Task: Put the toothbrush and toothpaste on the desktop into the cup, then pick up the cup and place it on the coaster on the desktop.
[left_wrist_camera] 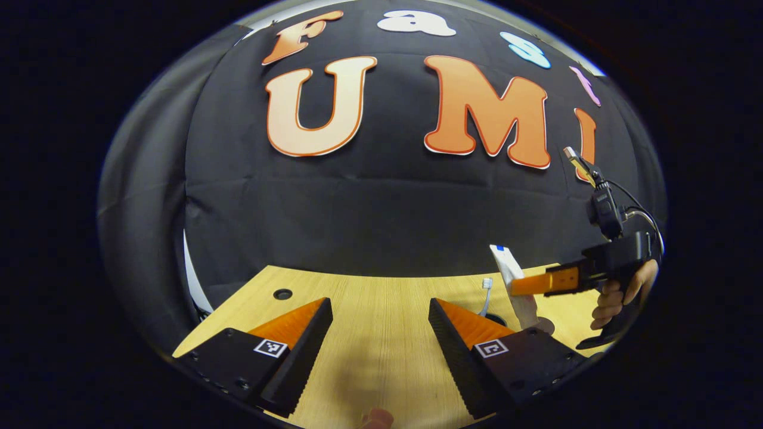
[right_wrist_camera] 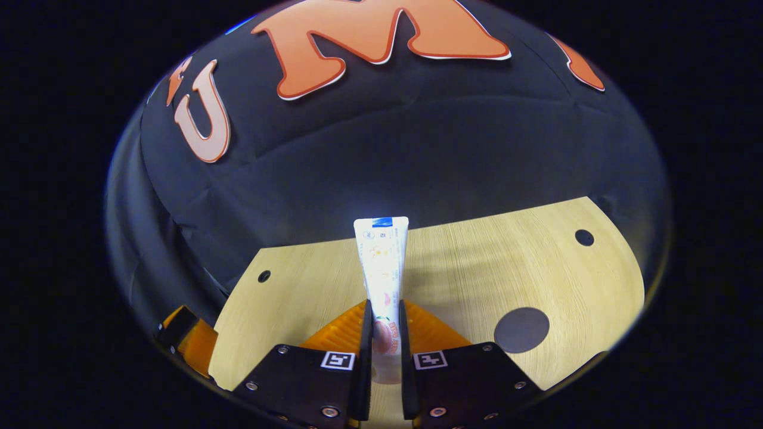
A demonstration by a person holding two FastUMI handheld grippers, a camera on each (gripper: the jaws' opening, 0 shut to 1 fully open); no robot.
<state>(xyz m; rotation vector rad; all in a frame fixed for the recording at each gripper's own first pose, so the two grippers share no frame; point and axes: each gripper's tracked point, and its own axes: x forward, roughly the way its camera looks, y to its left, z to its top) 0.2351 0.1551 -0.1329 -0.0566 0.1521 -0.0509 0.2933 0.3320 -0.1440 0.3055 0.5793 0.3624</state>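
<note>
A white toothpaste tube stands upright above the wooden desktop, and my right gripper is shut on its lower half. In the left gripper view the same tube hangs cap-down from the right gripper, held by a hand at the far right. Beside it a toothbrush rises head-up from behind one of my left fingers; whatever holds it is mostly hidden. My left gripper hovers low over the desktop, open, with nothing between its fingers. A dark round coaster lies to the tube's right.
The desktop has small round holes near its back corners. The black cloth wall closes off the back edge. Part of the other gripper shows at the lower left of the right gripper view.
</note>
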